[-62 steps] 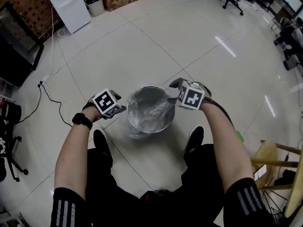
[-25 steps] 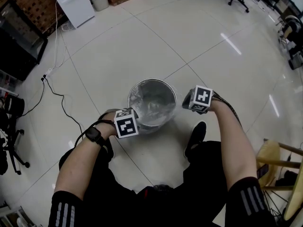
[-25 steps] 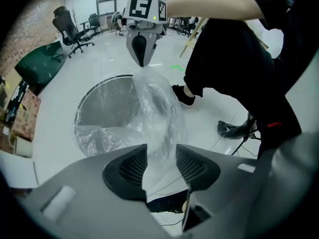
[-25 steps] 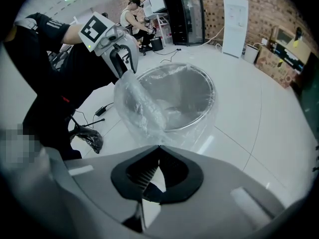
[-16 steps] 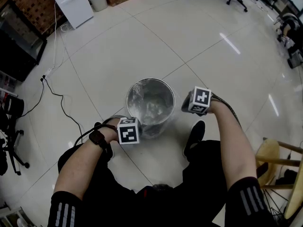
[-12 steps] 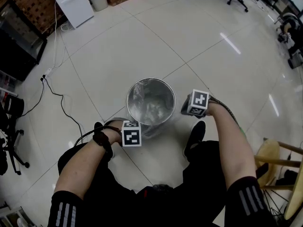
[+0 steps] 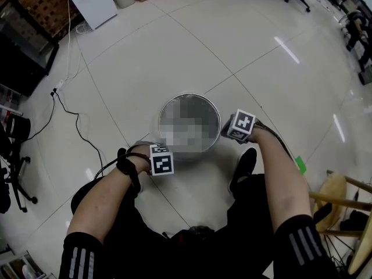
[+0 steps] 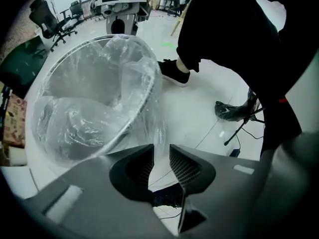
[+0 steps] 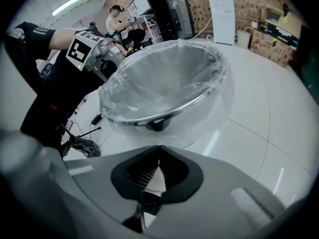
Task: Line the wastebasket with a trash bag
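both grippers sit lower beside wastebasket than a second ago. bag lies inside wastebasket, hem draped over its rim. left gripper, at wastebasket's near-left: jaws just been opening, film loose between them, unpinched. right gripper, at wastebasket's right: clenched, on hem we judge. next we re-pinch left, pull both sides evenly, gently, no tearing.

1. Bright, even light from overhead; the pale floor throws back long white streaks at the head view's right side.
2. A ceiling strip light glows in the right gripper view.
3. Both gripper views bow hard at the edges, and their corners go black.
4. The trash bag glints; shadows are faint.
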A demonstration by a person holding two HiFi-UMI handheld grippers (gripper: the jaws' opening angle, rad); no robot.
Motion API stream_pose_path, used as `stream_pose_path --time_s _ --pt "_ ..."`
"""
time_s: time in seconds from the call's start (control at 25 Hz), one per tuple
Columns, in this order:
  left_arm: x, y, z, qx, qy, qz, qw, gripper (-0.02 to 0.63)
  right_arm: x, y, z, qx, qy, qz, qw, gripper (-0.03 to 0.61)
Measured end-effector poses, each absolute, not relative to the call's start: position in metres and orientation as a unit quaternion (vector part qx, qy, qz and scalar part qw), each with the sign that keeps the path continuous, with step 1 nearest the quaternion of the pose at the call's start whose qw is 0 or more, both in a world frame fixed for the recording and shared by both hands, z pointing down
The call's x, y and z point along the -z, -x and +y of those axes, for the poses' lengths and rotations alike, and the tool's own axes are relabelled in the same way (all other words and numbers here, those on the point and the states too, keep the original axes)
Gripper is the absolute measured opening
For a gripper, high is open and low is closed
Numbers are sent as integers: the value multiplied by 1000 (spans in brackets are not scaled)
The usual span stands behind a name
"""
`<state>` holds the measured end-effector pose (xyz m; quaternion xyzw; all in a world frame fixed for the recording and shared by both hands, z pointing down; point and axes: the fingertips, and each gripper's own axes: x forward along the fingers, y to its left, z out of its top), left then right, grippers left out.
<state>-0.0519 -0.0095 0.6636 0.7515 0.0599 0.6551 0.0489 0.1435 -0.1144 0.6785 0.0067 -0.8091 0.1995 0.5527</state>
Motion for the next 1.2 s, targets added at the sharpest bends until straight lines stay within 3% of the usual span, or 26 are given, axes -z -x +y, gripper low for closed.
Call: stream_pose_path --time_s 0.12,0.28,0.6,0.84,1.08,1.2 --pt "-669 58 -21 -659 -750 42 45 94 -676 -137 -122 -204 -21 -818 537 17" --pt "-660 62 -24 -652 -756 37 43 127 -666 -139 -124 -203 -13 -814 544 108" --pt "-616 62 -11 -606 -790 64 64 150 -619 -161 -119 -174 0 -801 573 115" --pt "-588 98 -26 -609 -777 49 152 149 -587 -161 -140 -111 -28 -804 584 115" --pt "-562 101 -125 -561 -812 -125 102 149 -558 -119 -150 -59 -25 -833 550 115" --pt "-573 103 -143 -545 -813 -156 136 149 -548 -95 -154 -42 -25 -846 530 115"
